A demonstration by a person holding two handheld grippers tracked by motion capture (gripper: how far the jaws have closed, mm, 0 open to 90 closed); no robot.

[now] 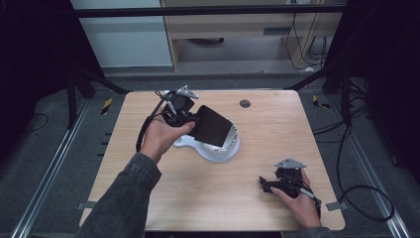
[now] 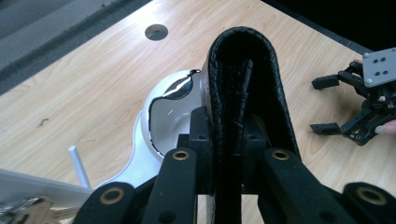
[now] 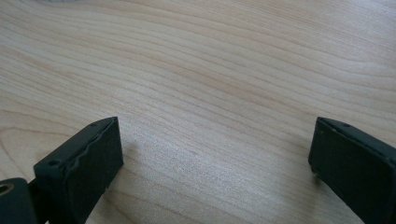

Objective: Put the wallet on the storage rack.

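Left gripper [image 1: 190, 119] is clamped on a black leather wallet [image 1: 212, 126], and its two jaws press the folded wallet from both sides near the open edge. In the left gripper view the wallet [image 2: 245, 93] stands on its edge between the jaws, with the rounded fold pointing away from the hand.

I take the white kitchen scale [image 1: 210, 146] as the landmark. The wooden table [image 1: 277, 124] carries the scale near its middle, and a small round grommet hole [image 1: 244, 103] lies behind the scale, toward the far edge. The wallet hangs tilted above the steel round plate of the scale [image 2: 175, 109]; I cannot tell if its lower edge touches the plate. The long axis of the wallet runs from the left gripper, which is at the left-rear side of the scale, down and to the right over the plate. So the plate lies directly under and in front of the jaws, and the left hand is clearly the nearer one.

Right gripper [image 1: 270, 184] rests well apart from the scale, toward the near right corner of the table. Its jaws stand wide apart with nothing between them; in the right gripper view the two pads [image 3: 91, 154] have bare wood under them.

In my judgement, the next move is to lower the wallet flat on the plate and then release it.
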